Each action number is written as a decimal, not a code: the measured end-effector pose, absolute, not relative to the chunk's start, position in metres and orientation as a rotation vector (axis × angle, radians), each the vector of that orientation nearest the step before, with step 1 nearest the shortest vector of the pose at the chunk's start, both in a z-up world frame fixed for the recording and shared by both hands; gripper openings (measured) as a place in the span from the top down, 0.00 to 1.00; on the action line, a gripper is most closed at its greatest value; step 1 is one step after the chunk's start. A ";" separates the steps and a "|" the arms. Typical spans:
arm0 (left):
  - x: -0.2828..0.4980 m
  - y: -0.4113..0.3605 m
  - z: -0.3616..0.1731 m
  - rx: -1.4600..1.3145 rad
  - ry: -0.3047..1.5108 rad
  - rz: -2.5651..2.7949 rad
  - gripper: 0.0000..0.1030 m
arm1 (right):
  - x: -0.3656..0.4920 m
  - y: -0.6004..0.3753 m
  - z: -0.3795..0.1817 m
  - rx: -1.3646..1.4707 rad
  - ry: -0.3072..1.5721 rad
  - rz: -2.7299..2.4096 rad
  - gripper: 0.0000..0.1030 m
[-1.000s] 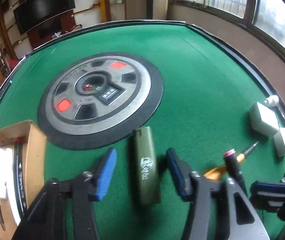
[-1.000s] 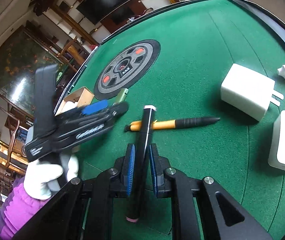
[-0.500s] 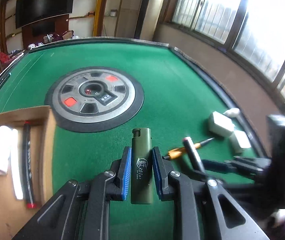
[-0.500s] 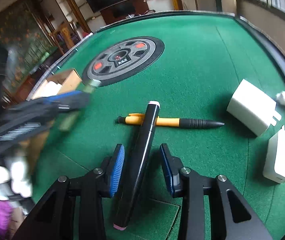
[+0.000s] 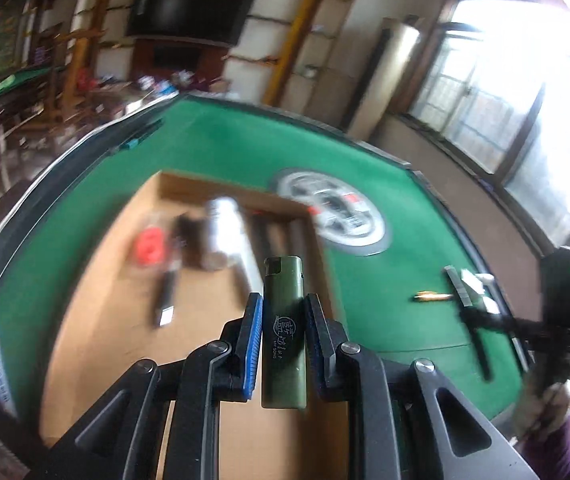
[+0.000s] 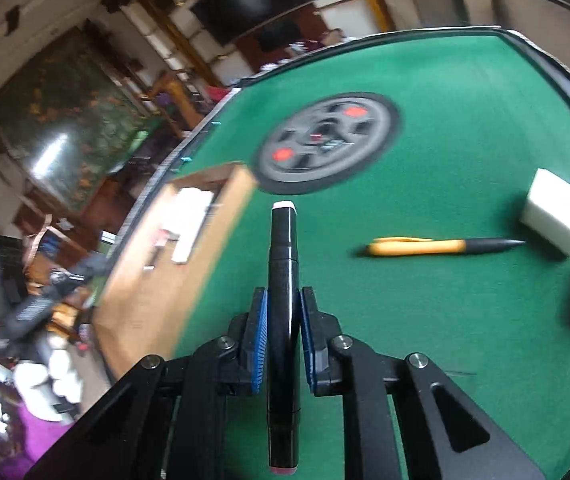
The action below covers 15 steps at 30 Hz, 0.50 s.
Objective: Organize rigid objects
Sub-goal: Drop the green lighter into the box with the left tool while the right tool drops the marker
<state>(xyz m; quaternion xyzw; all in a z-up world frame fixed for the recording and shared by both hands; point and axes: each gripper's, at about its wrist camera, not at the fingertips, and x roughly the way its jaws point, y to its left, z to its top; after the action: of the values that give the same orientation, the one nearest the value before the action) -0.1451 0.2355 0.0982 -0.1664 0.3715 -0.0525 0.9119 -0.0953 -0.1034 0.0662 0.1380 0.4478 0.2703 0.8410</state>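
Left gripper (image 5: 283,344): the fingers (image 5: 253,344) are clamped on an olive-green lighter (image 5: 283,328), which stands lengthwise between the blue pads with its cap end projecting ahead of the fingertips. Beneath and ahead of these fingers lies an open cardboard box (image 5: 125,320) on the green worktop (image 5: 405,280); its contents are blurred.

Right gripper (image 6: 283,340): the jaws are closing, with the pads pressed on a black marker (image 6: 283,300). The marker's white-tipped end extends ahead of the fingers. To the right of these fingers, an orange-and-black pen (image 6: 441,246) lies on the worktop, its tip near a white charger (image 6: 557,216).
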 end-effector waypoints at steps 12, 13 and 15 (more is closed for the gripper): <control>-0.094 0.283 0.041 -0.484 0.927 0.009 0.79 | -0.095 0.011 0.063 0.291 1.064 0.742 0.85; -0.094 0.284 0.041 -0.490 0.921 0.020 0.78 | -0.095 0.017 0.061 0.288 1.073 0.750 0.85; -0.099 0.285 0.044 -0.481 0.906 0.031 0.69 | -0.093 0.040 0.056 0.269 1.100 0.762 0.85</control>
<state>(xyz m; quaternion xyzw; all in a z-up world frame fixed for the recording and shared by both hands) -0.0987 0.2845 0.0439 -0.2303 0.4334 0.0148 0.8711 -0.0926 0.0399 0.0559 0.1242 0.5082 0.3522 0.7760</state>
